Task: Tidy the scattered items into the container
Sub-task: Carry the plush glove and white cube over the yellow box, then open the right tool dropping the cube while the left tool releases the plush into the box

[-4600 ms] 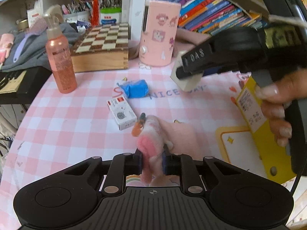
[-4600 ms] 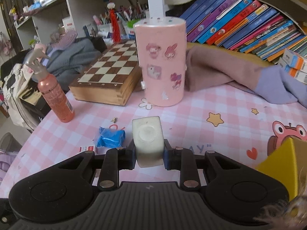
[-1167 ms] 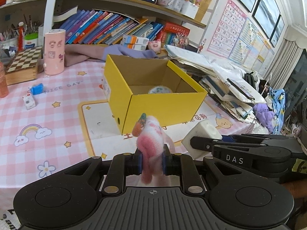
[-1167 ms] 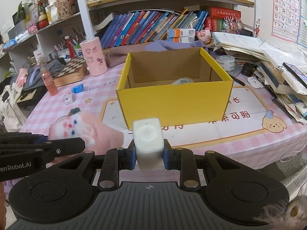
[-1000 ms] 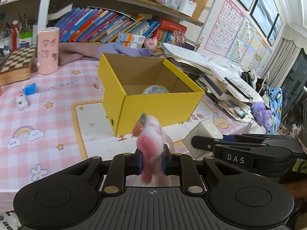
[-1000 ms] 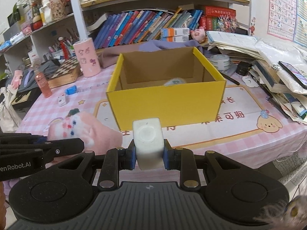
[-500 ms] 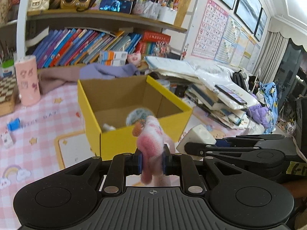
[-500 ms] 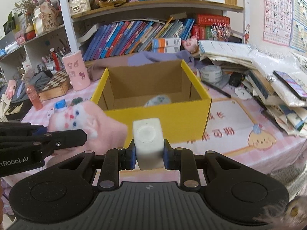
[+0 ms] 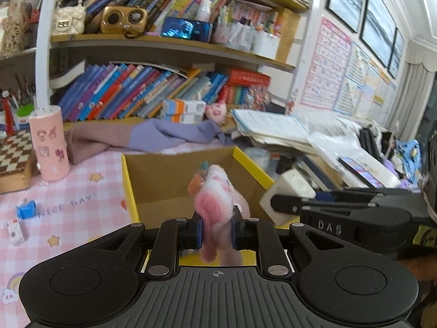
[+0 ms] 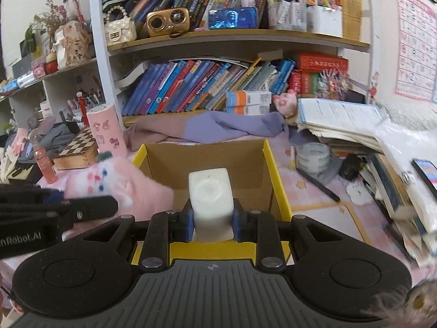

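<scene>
Over the open yellow cardboard box point(image 9: 128, 188), two hand-held tongs hang side by side, each gripping one item. The left tongs point(image 9: 215, 228) are pinched almost fully closed on a fuzzy pink-and-white plush toy point(image 9: 215, 205), its soft pile bulging above the pads, an orange-and-green tuft at its tip. The right tongs point(image 10: 212, 218) are clamped on a smooth white block point(image 10: 211, 195) with rounded corners and a round disc moulded into its face. Seen from the left, the right tool's black arm carries the letters "DAS"; seen from the right, the left tool's arm reads "nRobot.AI".

Beyond both sets of tongs the box shows plain brown card inside and glossy yellow rims. Left of the left tongs, the pink gingham tabletop point(image 9: 82, 180) bears the printed words "NICE DAY", stars and a rainbow; a crumpled blue wrapper point(image 9: 26, 209) and a small white carton point(image 9: 16, 232) with red marks lie there. Further left stand a pink cylinder point(image 9: 49, 147) with cartoon stickers and a wooden chessboard box point(image 9: 13, 161).

A second earlier both tongs were short of the box's front wall; now the wall sits beneath them and the items hang above the opening.
</scene>
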The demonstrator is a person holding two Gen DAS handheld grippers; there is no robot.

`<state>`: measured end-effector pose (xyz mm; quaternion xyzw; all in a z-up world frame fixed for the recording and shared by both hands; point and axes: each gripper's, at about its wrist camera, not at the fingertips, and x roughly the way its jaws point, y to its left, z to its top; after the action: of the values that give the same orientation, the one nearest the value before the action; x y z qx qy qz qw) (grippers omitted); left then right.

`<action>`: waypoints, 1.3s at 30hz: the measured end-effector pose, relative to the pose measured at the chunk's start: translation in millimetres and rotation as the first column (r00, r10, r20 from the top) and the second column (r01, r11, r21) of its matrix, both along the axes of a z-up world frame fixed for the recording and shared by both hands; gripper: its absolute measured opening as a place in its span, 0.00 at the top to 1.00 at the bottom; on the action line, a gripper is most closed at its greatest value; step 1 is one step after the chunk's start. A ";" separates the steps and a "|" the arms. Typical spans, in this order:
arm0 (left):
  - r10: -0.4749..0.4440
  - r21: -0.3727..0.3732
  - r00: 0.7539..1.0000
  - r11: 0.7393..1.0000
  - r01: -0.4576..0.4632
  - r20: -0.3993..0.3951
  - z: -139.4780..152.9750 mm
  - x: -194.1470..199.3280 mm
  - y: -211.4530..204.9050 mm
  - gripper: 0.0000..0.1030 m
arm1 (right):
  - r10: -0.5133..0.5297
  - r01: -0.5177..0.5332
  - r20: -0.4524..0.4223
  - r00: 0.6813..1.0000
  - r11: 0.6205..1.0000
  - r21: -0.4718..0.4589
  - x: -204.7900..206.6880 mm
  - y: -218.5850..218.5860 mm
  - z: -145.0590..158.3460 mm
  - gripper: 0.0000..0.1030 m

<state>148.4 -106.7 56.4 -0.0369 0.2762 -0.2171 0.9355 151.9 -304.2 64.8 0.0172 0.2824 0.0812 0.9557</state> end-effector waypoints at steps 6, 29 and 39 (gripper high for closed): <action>0.099 0.033 0.993 0.995 -0.097 -0.059 -17.8 28.4 -9.3 0.83 | 0.064 -0.065 -0.070 0.995 0.998 -0.015 37.2 -8.6 -17.6 0.76; 0.207 0.134 0.963 0.973 -0.186 -0.172 -49.7 47.5 -32.7 0.47 | 0.157 -0.164 -0.206 0.966 0.986 -0.015 73.4 -17.0 -56.1 0.57; 0.228 0.121 0.970 0.968 -0.218 -0.082 -35.0 28.3 -25.6 0.26 | 0.106 -0.109 -0.110 0.988 0.994 -0.024 52.3 -17.5 -39.0 0.41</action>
<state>176.7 -132.3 21.5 -0.0262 0.3263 -0.0928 0.9403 204.2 -321.6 25.8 -0.0079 0.3358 0.1273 0.9332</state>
